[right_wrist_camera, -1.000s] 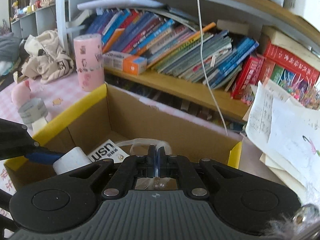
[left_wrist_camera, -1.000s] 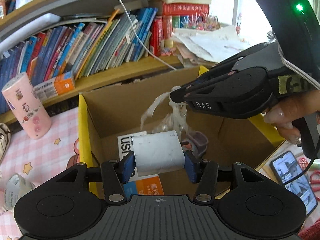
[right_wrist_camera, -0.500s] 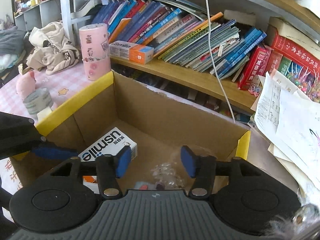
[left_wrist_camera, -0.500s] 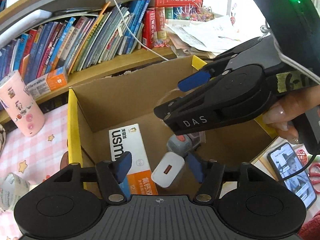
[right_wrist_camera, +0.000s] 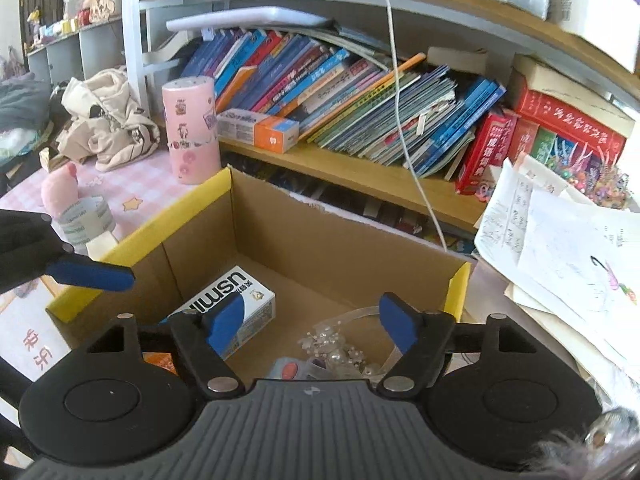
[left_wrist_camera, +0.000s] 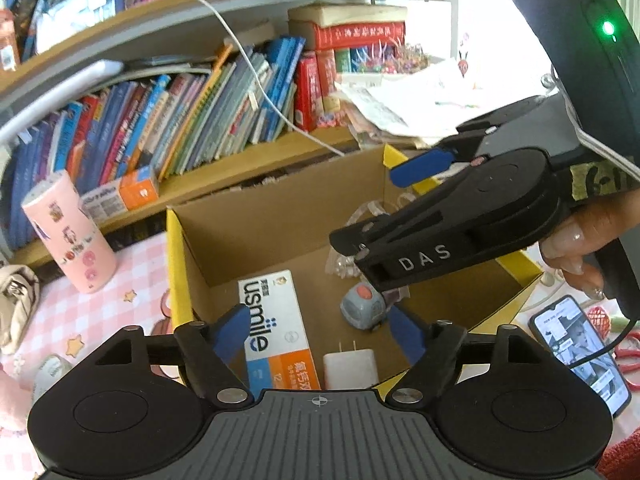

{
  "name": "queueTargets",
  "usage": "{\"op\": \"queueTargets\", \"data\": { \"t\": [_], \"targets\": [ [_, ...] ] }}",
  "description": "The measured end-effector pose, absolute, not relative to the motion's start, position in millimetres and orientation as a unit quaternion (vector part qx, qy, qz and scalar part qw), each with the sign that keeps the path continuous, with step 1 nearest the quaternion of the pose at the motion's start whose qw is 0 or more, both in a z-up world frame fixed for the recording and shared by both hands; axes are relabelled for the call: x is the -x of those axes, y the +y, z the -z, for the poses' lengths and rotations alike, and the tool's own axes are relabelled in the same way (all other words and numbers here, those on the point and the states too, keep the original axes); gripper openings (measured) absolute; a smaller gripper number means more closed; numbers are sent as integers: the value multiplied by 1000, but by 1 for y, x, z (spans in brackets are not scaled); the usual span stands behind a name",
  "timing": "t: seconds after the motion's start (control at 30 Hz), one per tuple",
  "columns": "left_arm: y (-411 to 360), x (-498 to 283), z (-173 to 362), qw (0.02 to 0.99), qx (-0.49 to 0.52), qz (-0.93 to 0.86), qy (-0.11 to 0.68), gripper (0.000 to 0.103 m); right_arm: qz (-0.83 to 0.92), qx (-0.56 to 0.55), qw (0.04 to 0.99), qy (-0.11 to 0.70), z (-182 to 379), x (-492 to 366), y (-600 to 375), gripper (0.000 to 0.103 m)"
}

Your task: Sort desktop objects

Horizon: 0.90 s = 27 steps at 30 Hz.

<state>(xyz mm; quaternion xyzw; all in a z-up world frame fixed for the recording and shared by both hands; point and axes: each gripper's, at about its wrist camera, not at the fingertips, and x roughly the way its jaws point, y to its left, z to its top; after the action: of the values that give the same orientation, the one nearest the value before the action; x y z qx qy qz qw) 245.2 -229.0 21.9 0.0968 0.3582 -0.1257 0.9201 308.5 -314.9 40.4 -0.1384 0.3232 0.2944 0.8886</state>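
From the left wrist view, the left tool (left_wrist_camera: 320, 334) is hovering over the cardboard box (left_wrist_camera: 280, 220) with its jaws opening and nothing between them. The white charger (left_wrist_camera: 349, 368) is lying on the box floor just below the blue pads, beside the usmile box (left_wrist_camera: 276, 328). A grey toy with an orange button (left_wrist_camera: 361, 306) is sitting a little further in. The right tool (left_wrist_camera: 400, 216) is reaching in from the right, held by a hand (left_wrist_camera: 588, 240), its jaws spreading above a clear plastic bag (left_wrist_camera: 344, 264). A phone (left_wrist_camera: 580, 354) is lying on the worktop (left_wrist_camera: 80, 312) right of the box.

From the right wrist view, the right tool (right_wrist_camera: 314, 322) is opening and gripping nothing. The clear plastic bag (right_wrist_camera: 340, 346) is resting on the box floor below and between its pads, with the usmile box (right_wrist_camera: 240, 300) to the left. A pink canister (right_wrist_camera: 192, 128) is standing beyond the cardboard box (right_wrist_camera: 320, 240).
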Motion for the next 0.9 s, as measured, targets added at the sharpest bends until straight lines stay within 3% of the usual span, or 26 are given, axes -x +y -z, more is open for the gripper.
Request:
{"op": "queueTargets", "data": {
  "t": [0.13,0.9],
  "targets": [
    [-227,-233,-31,927,-93,120,343,80,-291,134,894,313,-46,-297,-319,79],
    [-217,-171,-41,938,-95,121,310,83,-288,124,904,292,-56,-228,-332,79]
  ]
}}
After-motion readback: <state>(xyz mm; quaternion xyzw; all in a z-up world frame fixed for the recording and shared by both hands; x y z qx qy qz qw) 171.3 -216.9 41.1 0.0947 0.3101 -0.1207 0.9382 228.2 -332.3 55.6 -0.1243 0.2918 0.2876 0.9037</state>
